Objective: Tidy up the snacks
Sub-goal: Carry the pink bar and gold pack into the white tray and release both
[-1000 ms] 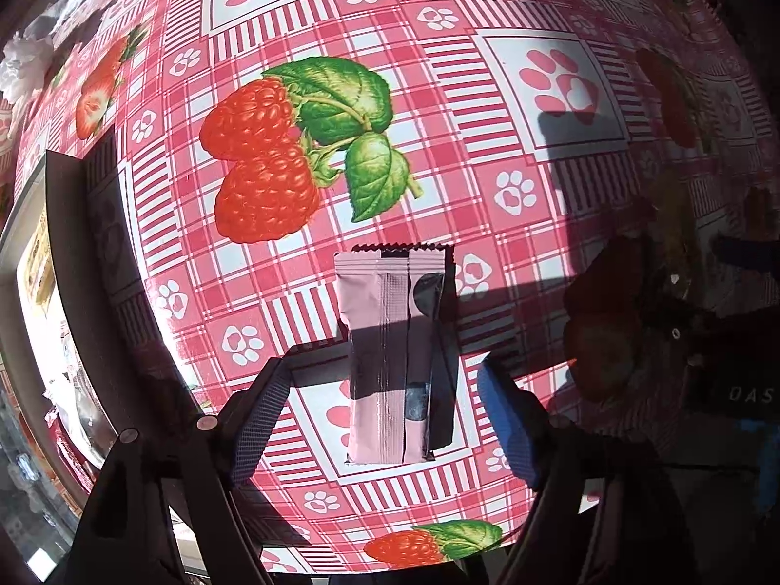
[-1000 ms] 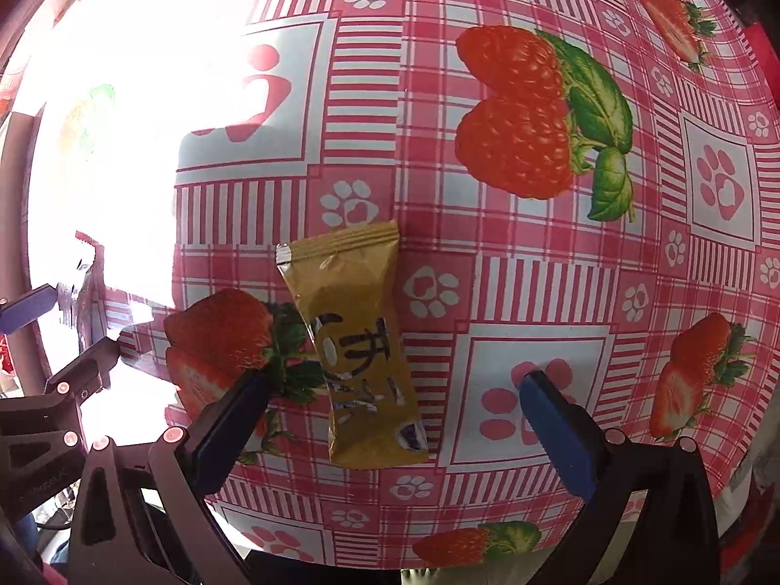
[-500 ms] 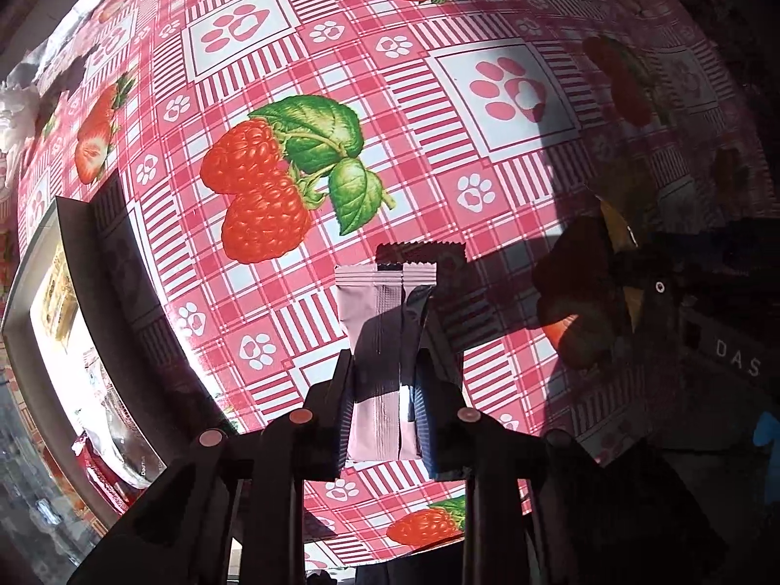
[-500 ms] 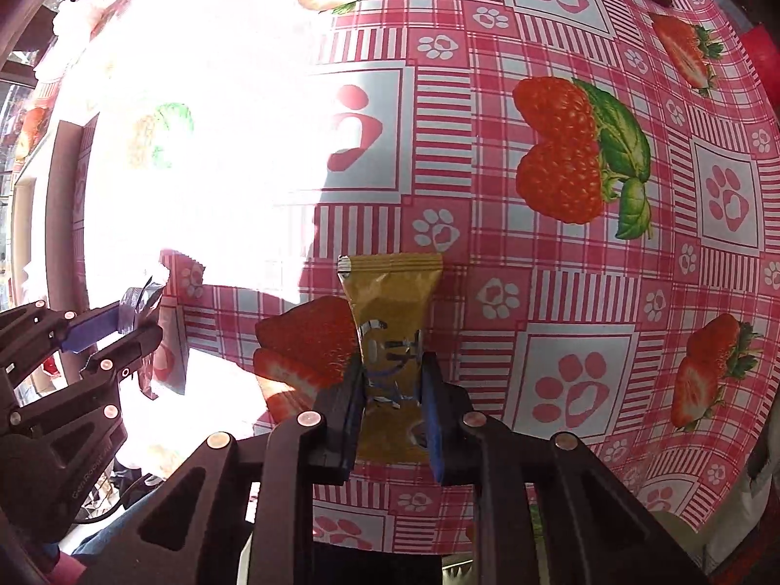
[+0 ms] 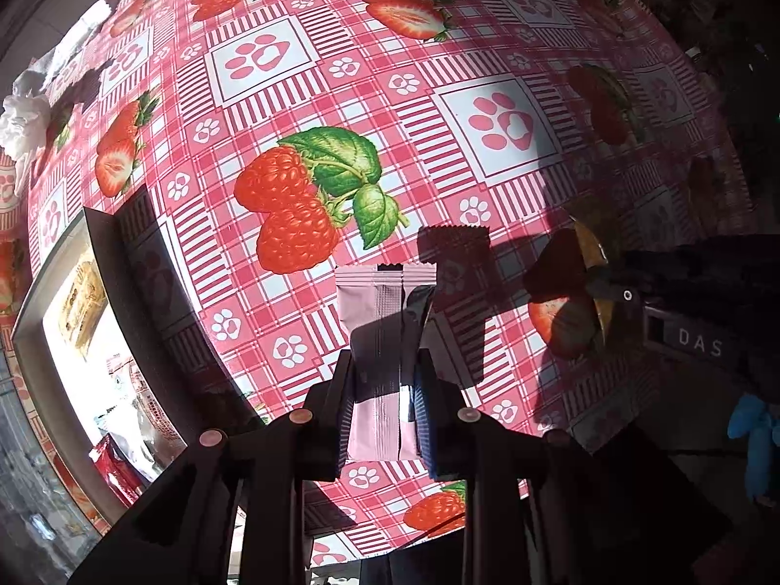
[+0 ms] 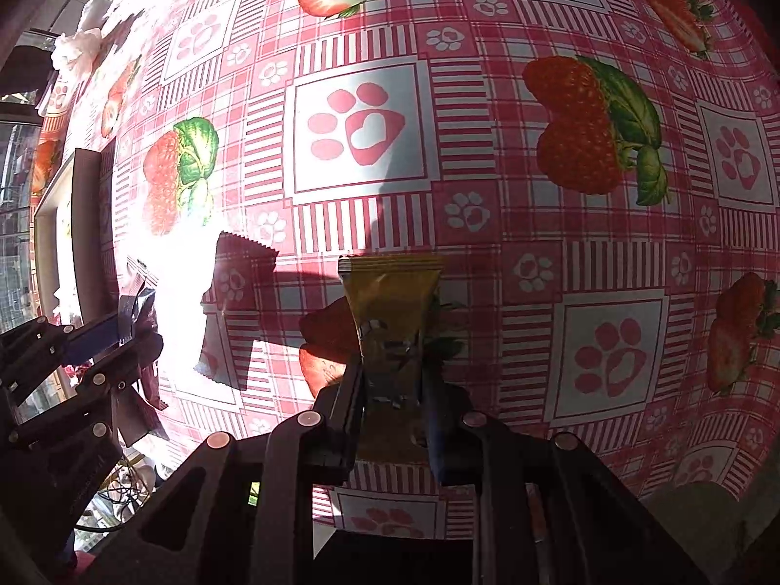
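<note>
My left gripper (image 5: 385, 414) is shut on a pink snack packet (image 5: 378, 321) and holds it above the strawberry tablecloth (image 5: 390, 97); the packet's shadow falls on the cloth behind it. My right gripper (image 6: 395, 414) is shut on a yellow snack packet (image 6: 390, 302), also lifted off the cloth. The right gripper with the yellow packet (image 5: 592, 253) shows at the right of the left wrist view. The left gripper with the pink packet (image 6: 131, 390) shows at the lower left of the right wrist view.
An open box (image 5: 48, 302) with several snack packets inside stands at the table's left side; it also shows in the right wrist view (image 6: 51, 204). Crumpled white paper (image 5: 22, 122) lies at the far left. A blue glove (image 5: 755, 434) shows at the right.
Both grippers closed on their packets, the left on the pink one and the right on the yellow one, then lifted them off the tablecloth. More of the table is now in view.
</note>
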